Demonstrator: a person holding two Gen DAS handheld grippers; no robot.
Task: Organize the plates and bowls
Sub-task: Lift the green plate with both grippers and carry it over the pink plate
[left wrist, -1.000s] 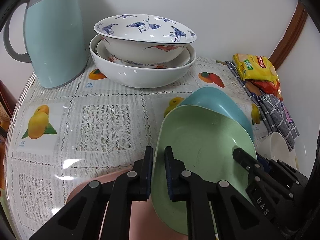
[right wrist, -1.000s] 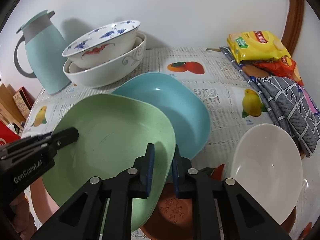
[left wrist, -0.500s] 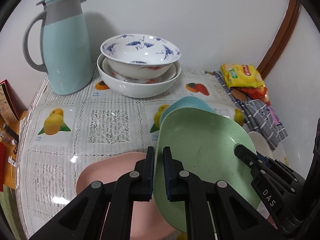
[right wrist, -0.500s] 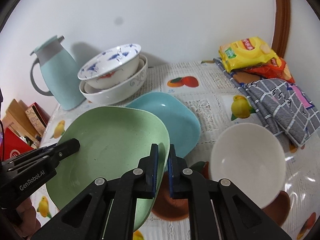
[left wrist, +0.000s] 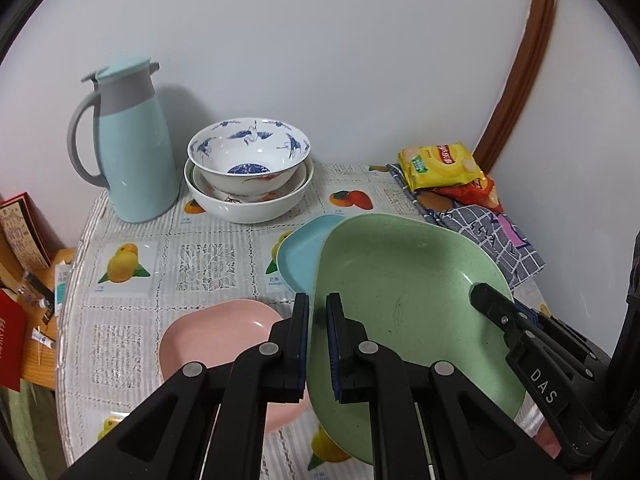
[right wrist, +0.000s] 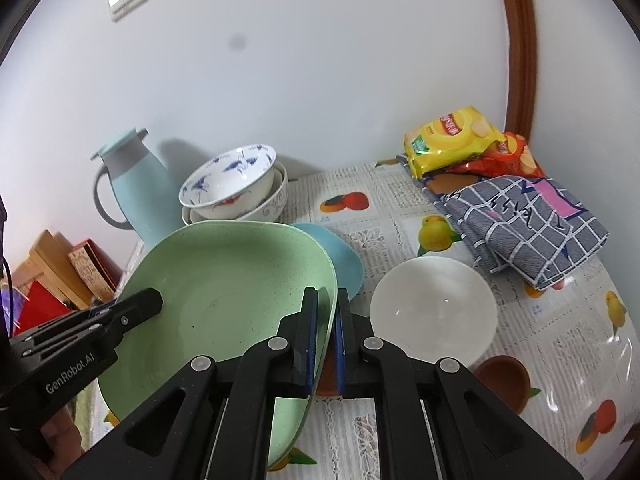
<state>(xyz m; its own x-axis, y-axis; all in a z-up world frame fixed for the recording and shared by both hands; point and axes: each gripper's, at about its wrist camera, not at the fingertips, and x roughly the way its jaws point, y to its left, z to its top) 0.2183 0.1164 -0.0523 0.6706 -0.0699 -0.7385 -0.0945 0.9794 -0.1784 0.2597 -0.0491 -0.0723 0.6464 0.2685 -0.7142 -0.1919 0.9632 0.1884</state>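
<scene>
Green plate [left wrist: 404,292] held aloft by both grippers.
Left gripper [left wrist: 318,316] and right gripper [right wrist: 326,312] each pinch a rim; uneven pull could drop it onto blue plate [left wrist: 300,256].

We see jug [left wrist: 132,148] at 10 o'clock, stacked bowls [left wrist: 248,168] right beside it; snack packets [left wrist: 444,166] at 2 o'clock on folded cloth [left wrist: 496,236]; plate [left wrist: 224,344] near 7 o'clock.

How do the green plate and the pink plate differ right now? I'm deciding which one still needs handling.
The green plate is held off the table and tilted, its rim clamped by both the left gripper and right gripper; the pink plate lies flat on the tablecloth, untouched. The green plate overlaps the blue plate in view; the pink plate sits apart. Both share a rounded-square, shallow shape.
</scene>
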